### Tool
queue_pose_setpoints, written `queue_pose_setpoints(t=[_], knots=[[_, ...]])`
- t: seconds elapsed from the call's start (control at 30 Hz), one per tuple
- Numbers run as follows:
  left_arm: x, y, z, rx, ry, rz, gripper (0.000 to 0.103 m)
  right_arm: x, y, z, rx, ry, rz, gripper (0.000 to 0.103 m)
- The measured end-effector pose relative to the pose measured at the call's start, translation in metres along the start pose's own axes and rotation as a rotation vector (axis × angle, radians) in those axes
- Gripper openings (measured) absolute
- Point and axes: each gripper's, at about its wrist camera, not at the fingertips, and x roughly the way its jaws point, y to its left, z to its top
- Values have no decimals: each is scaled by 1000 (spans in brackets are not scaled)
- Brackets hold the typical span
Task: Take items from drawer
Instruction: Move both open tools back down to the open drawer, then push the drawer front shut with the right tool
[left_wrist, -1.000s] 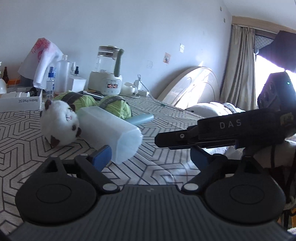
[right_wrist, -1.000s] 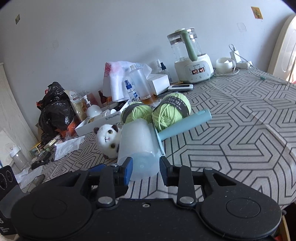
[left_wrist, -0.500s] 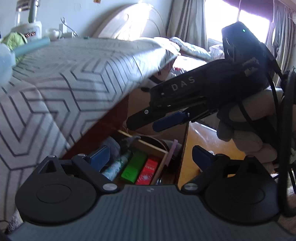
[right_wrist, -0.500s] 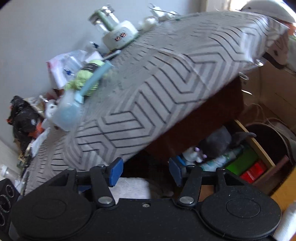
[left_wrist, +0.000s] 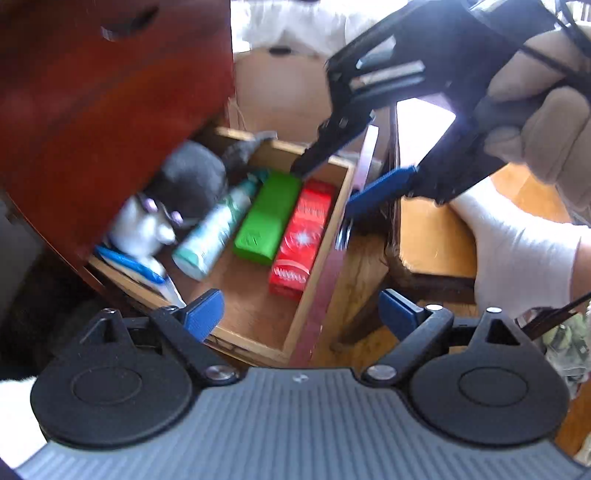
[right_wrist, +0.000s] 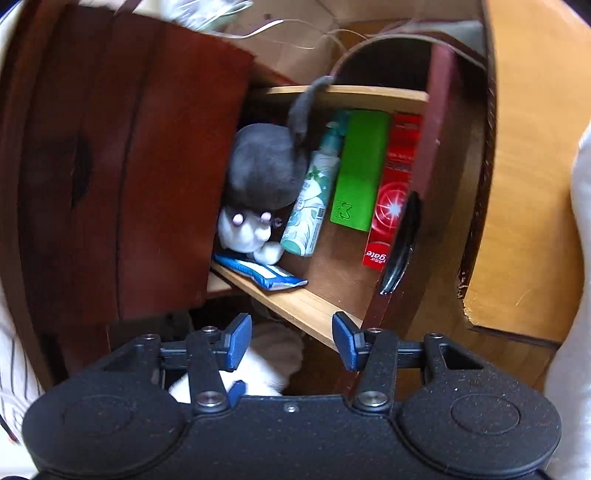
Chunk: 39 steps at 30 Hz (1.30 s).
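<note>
A red-brown cabinet over a wooden floor (left_wrist: 436, 225). Ahead of both released grippers, left (left_wrist: 301, 314) and right (right_wrist: 291, 341), the open drawer (right_wrist: 295, 301) holds a toothpaste box (right_wrist: 391, 192) lying lengthwise, front to back.

pale bare wood lines the open drawer (right_wrist: 295, 301); its front is glossy dark-red varnish. inside: a soft grey-and-white plush toy (right_wrist: 258, 173), glossy red toothpaste carton (right_wrist: 391, 192), smooth green plastic case (right_wrist: 360, 168).

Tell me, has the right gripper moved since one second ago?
Yes. The right gripper went down from the tabletop level; it now faces the open drawer below, fingers apart.
</note>
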Motion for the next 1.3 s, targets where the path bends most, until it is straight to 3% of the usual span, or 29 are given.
queue_pose_setpoints(t=[0.17,0.3,0.47,0.5,0.53,0.57,0.63,0.87,1.13,1.3], knots=[[21,11,-4,-13,39,-31,92,21,-4,7,12,-14,-46,53],[33,14,-10,-33,56,-55,90,39,-1,13,-41,-33,-150,53],[40,14,-14,-28,47,-63,73,58,-6,19,-46,-35,-221,53],[42,15,-14,-35,48,-68,65,59,-5,20,-58,-40,-231,52],[44,16,-15,-42,50,-74,60,59,-5,21,-79,-51,-241,47],[45,18,-16,-59,53,-79,59,59,-5,23,-100,-61,-251,30],[49,23,-18,-83,46,-73,56,59,-6,27,-125,-69,-267,24],[54,29,-22,-123,39,-67,55,55,-11,31,-134,-67,-262,17],[55,23,-24,-144,24,4,57,52,-12,31,-165,-73,-225,16],[56,24,-27,-204,13,1,58,48,-17,31,-168,-75,-197,16]])
